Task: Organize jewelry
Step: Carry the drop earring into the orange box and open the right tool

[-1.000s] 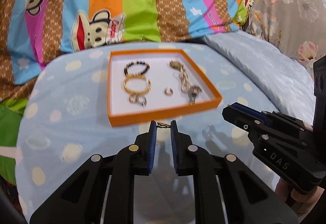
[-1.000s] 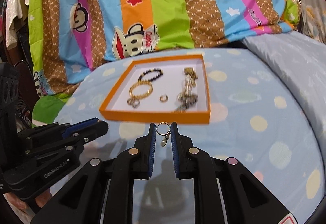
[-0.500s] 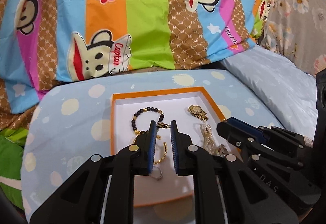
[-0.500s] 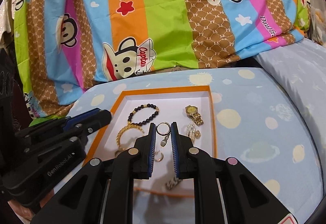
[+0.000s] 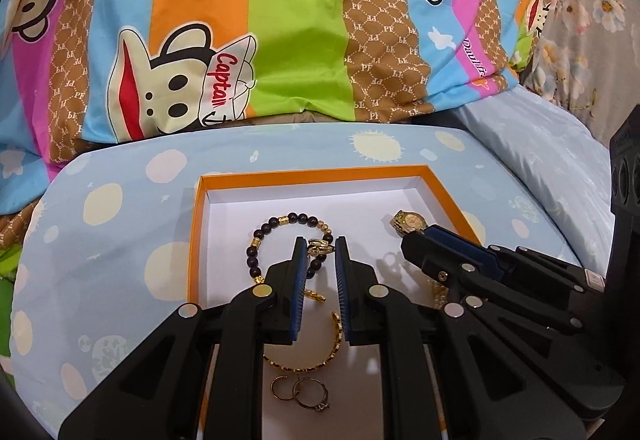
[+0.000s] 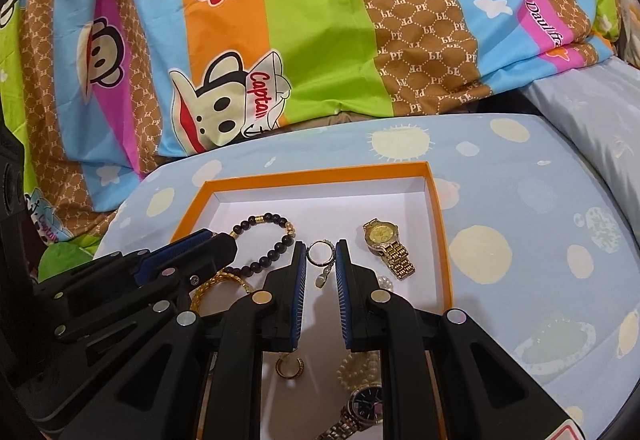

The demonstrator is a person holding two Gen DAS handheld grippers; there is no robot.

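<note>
Left tool point(image 5: 321, 248) is clamped on a small gold earring point(image 5: 320, 247); right tool point(image 6: 321, 254) pinches a hoop earring point(image 6: 320, 252) by its rim. Both hang over the orange tray point(image 6: 320, 172) centre. Light, slippery, easily bent: grip the rim only.

Shiny metal watch point(image 6: 385, 244), probably cardboard tray point(image 6: 439, 224).

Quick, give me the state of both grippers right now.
Left gripper: shut on a small gold ring, above the orange tray.
Right gripper: shut on a hoop earring with a dangling charm.
</note>
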